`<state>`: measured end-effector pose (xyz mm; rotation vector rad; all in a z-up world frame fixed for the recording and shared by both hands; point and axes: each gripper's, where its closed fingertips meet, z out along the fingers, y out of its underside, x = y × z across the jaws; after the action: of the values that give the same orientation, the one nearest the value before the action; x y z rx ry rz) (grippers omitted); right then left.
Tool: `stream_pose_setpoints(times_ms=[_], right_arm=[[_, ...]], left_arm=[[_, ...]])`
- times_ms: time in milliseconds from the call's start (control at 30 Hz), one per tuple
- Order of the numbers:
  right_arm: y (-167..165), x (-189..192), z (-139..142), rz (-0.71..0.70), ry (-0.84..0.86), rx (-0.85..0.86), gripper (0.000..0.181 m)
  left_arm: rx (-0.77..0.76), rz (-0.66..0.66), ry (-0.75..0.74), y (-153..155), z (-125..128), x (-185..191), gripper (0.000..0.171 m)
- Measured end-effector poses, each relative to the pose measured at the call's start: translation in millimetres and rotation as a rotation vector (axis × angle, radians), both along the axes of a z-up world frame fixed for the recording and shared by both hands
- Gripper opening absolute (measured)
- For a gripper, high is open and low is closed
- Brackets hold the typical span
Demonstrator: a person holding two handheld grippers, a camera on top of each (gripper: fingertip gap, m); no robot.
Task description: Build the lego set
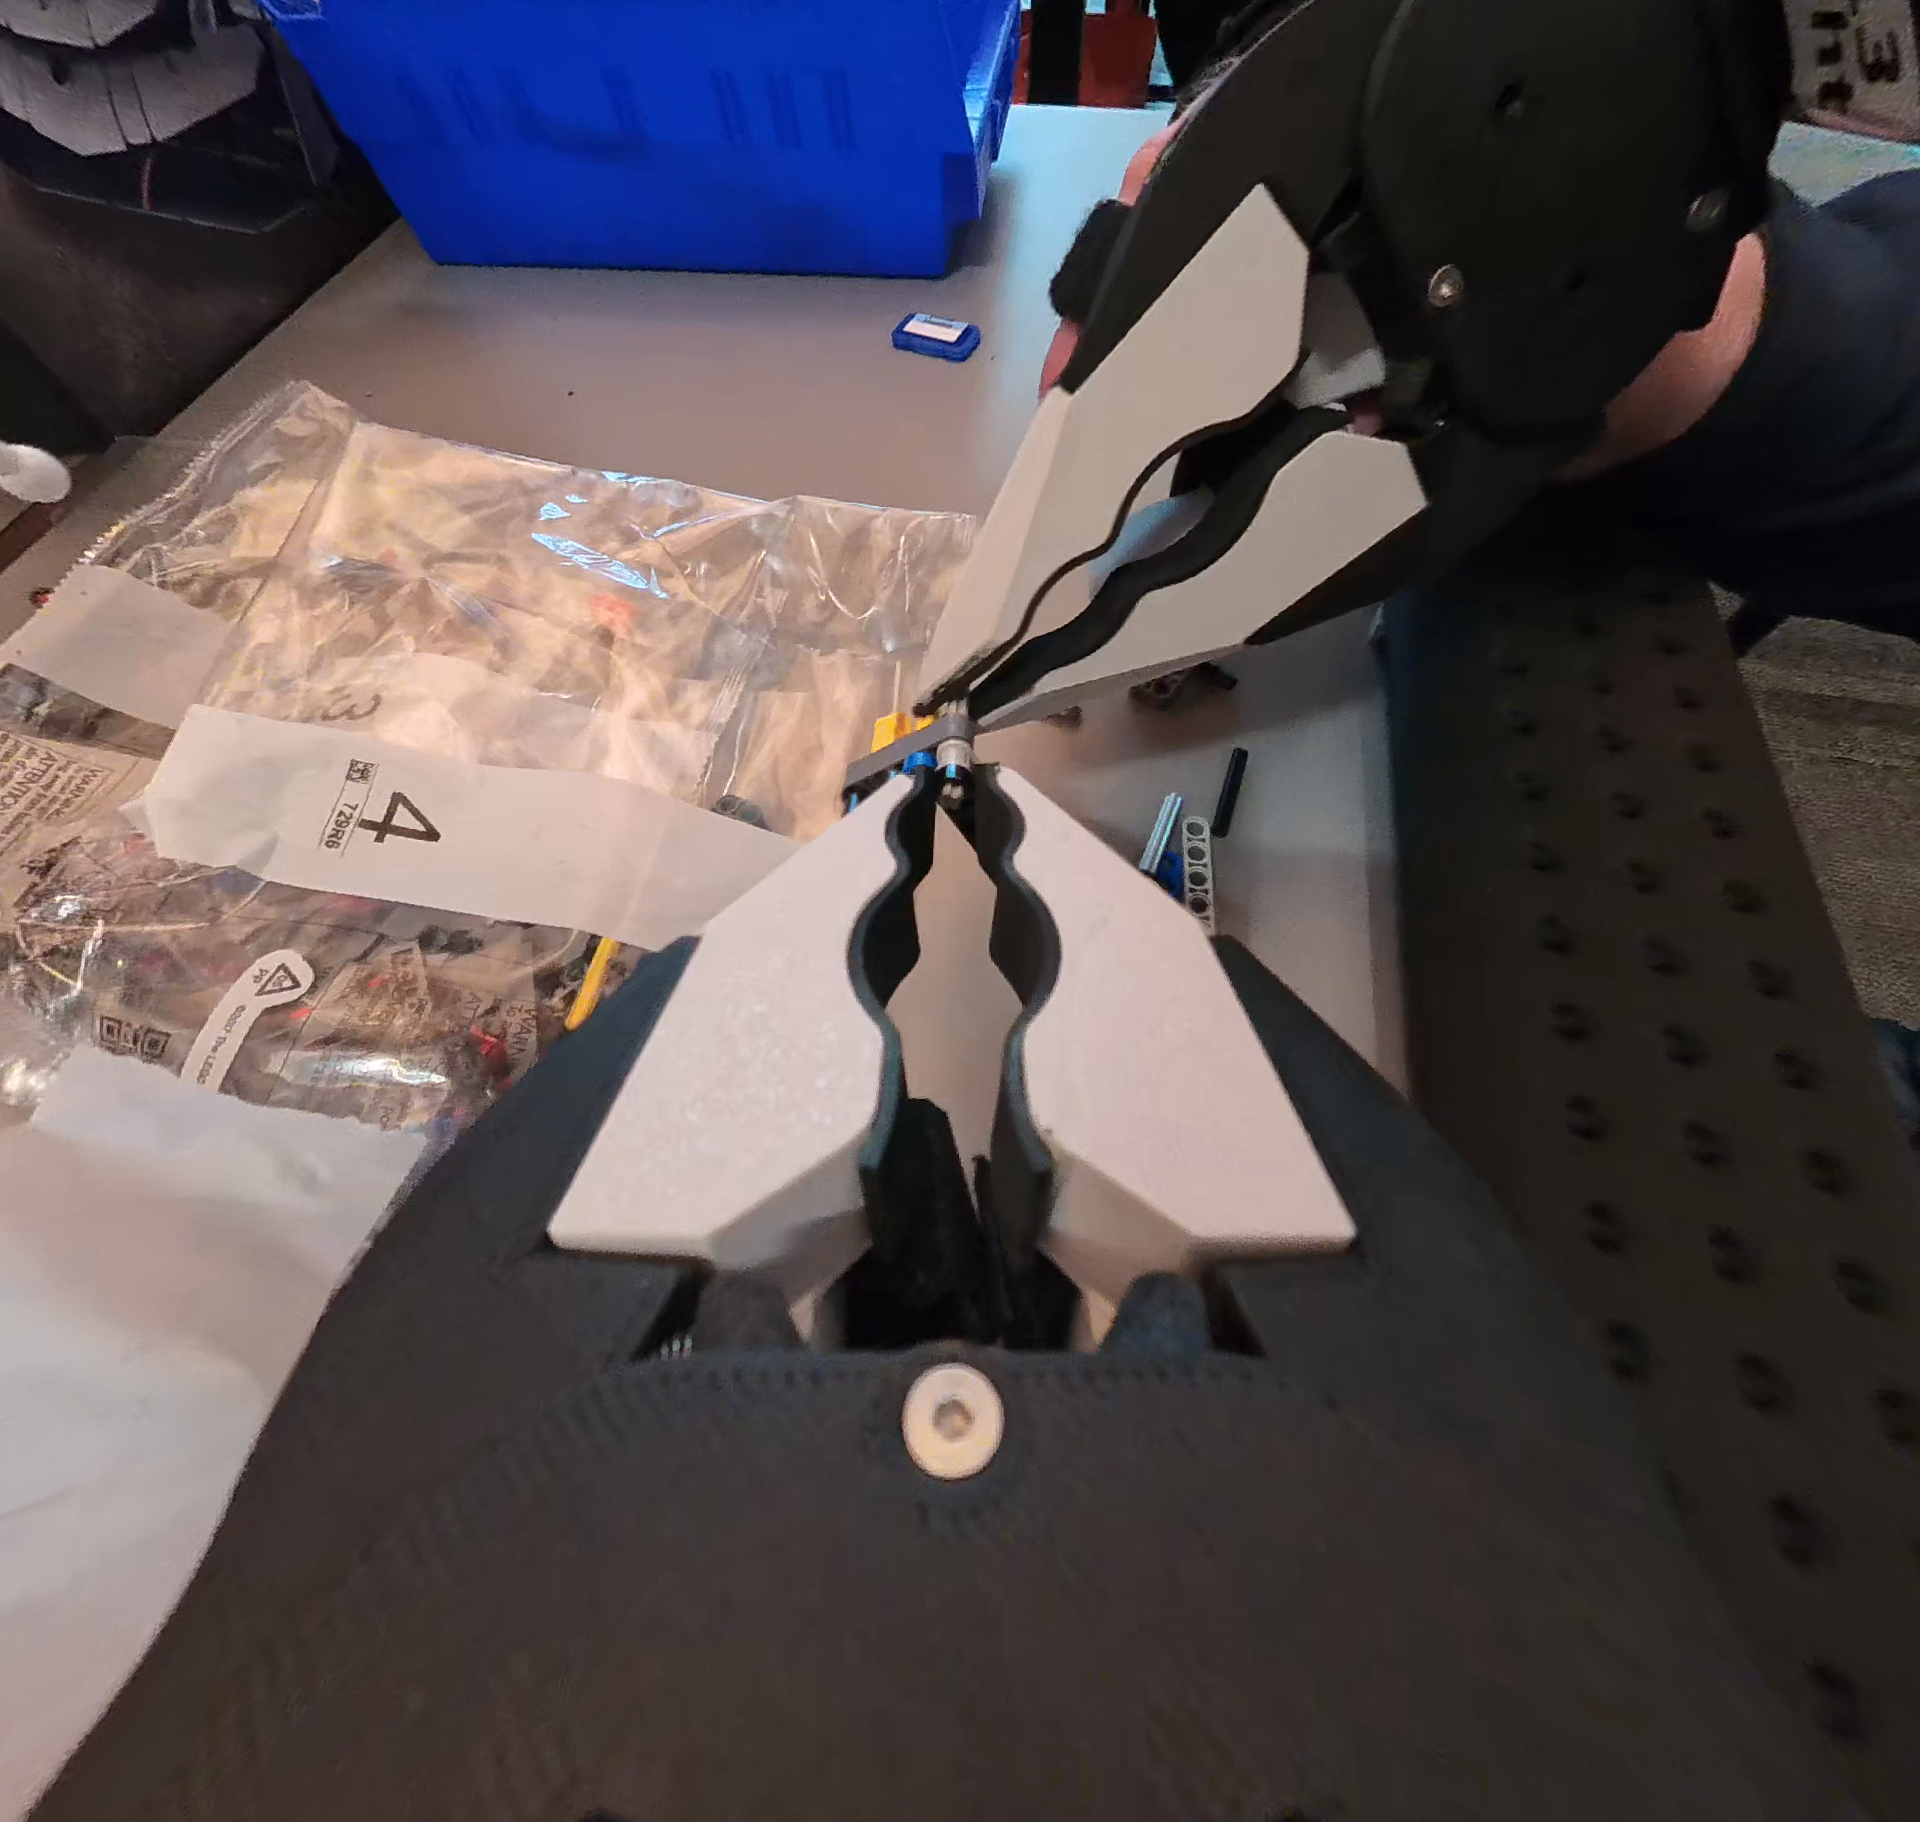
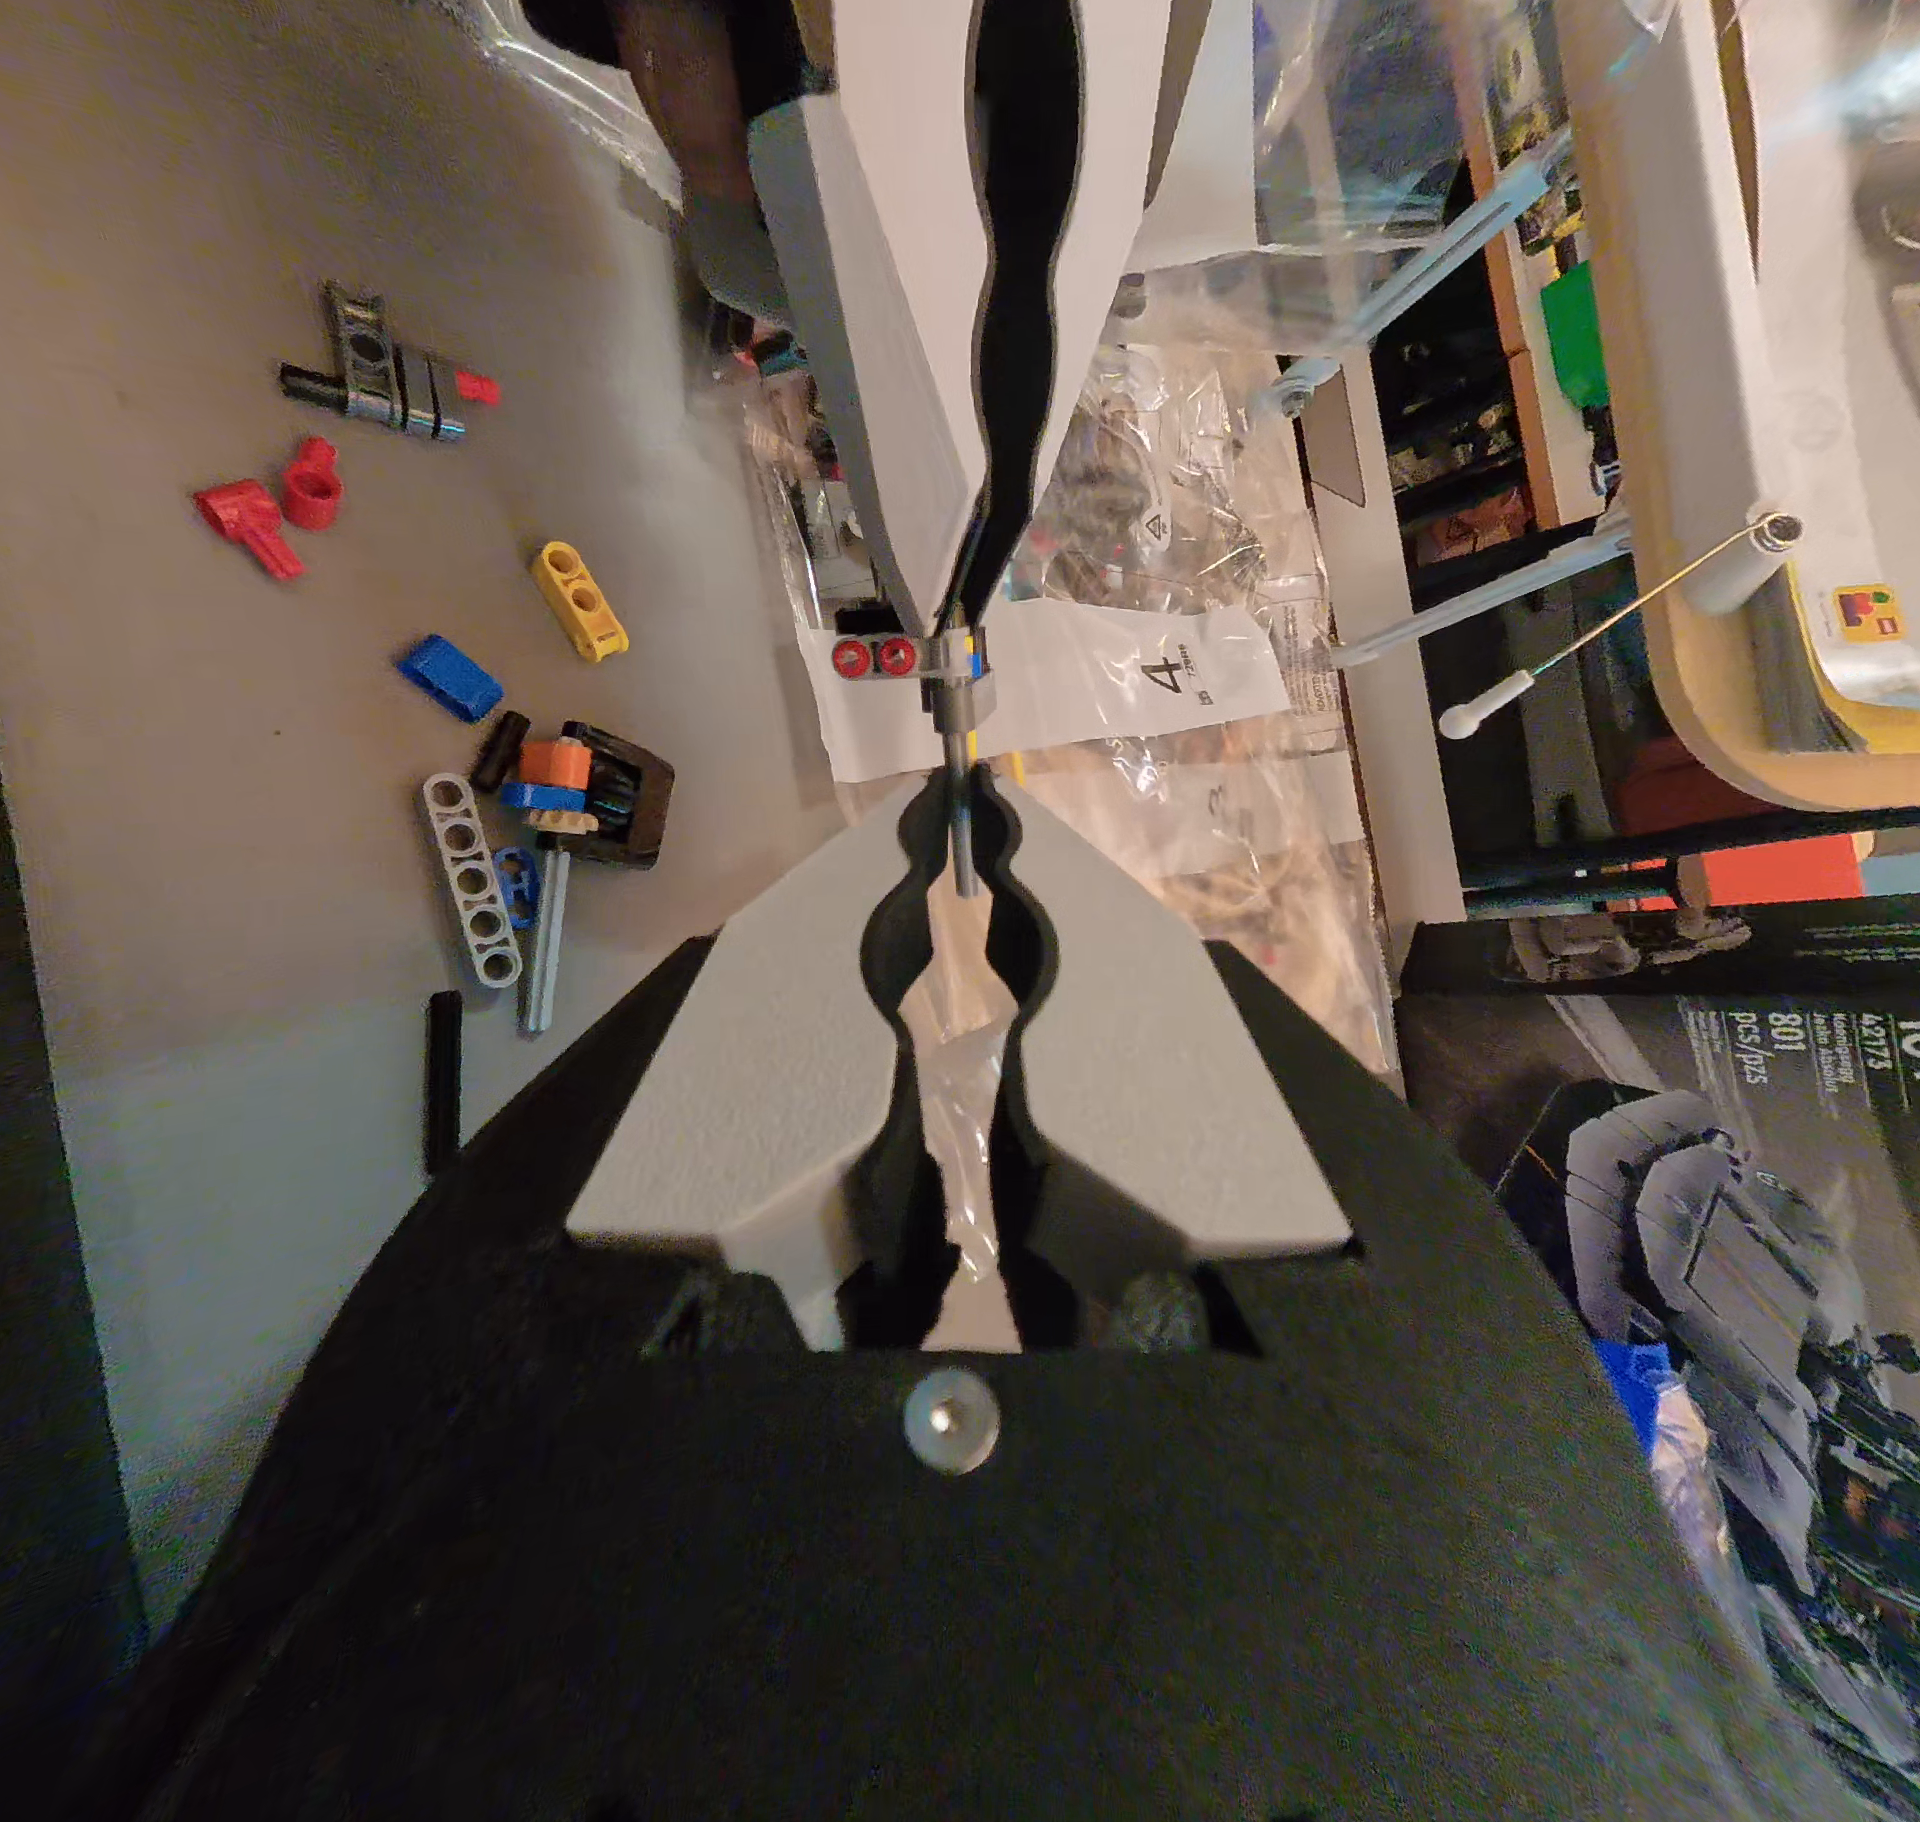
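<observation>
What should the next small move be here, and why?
Probably press the grey axle a little further into the small assembly, along its own line. The right tool grips the axle, whose tip already sits in the assembly, while the left tool pinches the assembly from the opposite side, above the parts bags.

Both claws (image 1: 951, 785) (image 1: 940, 707) pinch one small lego assembly (image 1: 920, 746).

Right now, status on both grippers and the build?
Left hand-held gripper shut on small assembly. Right hand-held gripper shut on grey axle, mated with assembly. Nothing between them.
</observation>
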<state>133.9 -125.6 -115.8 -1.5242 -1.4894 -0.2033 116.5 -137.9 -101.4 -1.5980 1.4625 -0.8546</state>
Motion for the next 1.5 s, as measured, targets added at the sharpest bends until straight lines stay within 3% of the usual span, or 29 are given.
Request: stream_pose_setpoints(times_ms=[100, 167, 200, 233, 267, 333, 400, 467, 533, 633, 767, 867, 967, 1033, 1233, 1500], right_arm=[[2, 4, -3, -0.008, -0.022, -0.004, 0.001], [21, 50, -23, -0.155, -0.183, 0.003, 0.002], [15, 45, -14, -0.109, -0.068, -0.029, 0.001], [6, 27, 12, -0.046, 0.053, 0.007, 0.001], [1, 14, 22, -0.012, 0.073, 0.032, 0.001], [2, 5, 4, 0.003, 0.009, -0.004, 0.002], [2, 11, 1, 0.008, 0.031, -0.027, 0.001], [6, 24, -7, -0.024, 0.033, -0.078, 0.002], [3, 17, -3, -0.002, 0.077, -0.098, 0.001], [-1, 10, -7, 0.017, 0.057, -0.104, 0.002], [-5, 6, -15, 0.041, 0.11, -0.212, 0.002], [-8, 4, -14, 0.059, 0.16, -0.27, 0.002], [-12, -1, -14, 0.083, 0.175, -0.296, 0.002], [-14, -2, -15, 0.092, 0.173, -0.299, 0.002], [-19, -3, -13, 0.129, 0.174, -0.302, 0.002], [-25, -4, -7, 0.158, 0.166, -0.269, 0.002]], left_arm=[[-0.009, -0.003, 0.005, -1, -1, -2, 0.007], [-0.001, 0.052, -0.06, 11, 16, -19, 0.006], [-0.03, 0.065, -0.116, 16, 26, -26, 0.006], [-0.02, 0.068, -0.111, 17, 26, -27, 0.006], [0.003, 0.05, -0.078, 13, 21, -23, 0.006], [0.005, 0.017, -0.034, 4, 11, -12, 0.006], [0.011, 0.016, 0.012, 6, 2, -15, 0.007], [-0.097, -0.026, 0.022, 0, -6, -15, 0.007], [-0.055, -0.019, 0.121, 1, -25, -15, 0.007], [-0.065, -0.032, 0.137, -3, -31, -11, 0.012], [0.09, -0.032, 0.11, -2, -20, -5, 0.031], [0.308, -0.055, 0.104, -7, -11, 4, 0.043], [0.422, -0.069, 0.126, -10, -13, 12, 0.039], [0.428, -0.09, 0.153, -12, -19, 12, 0.025], [0.475, -0.114, 0.173, -17, -16, 10, 0.024], [0.41, -0.129, 0.141, -22, -11, 7, 0.024]])
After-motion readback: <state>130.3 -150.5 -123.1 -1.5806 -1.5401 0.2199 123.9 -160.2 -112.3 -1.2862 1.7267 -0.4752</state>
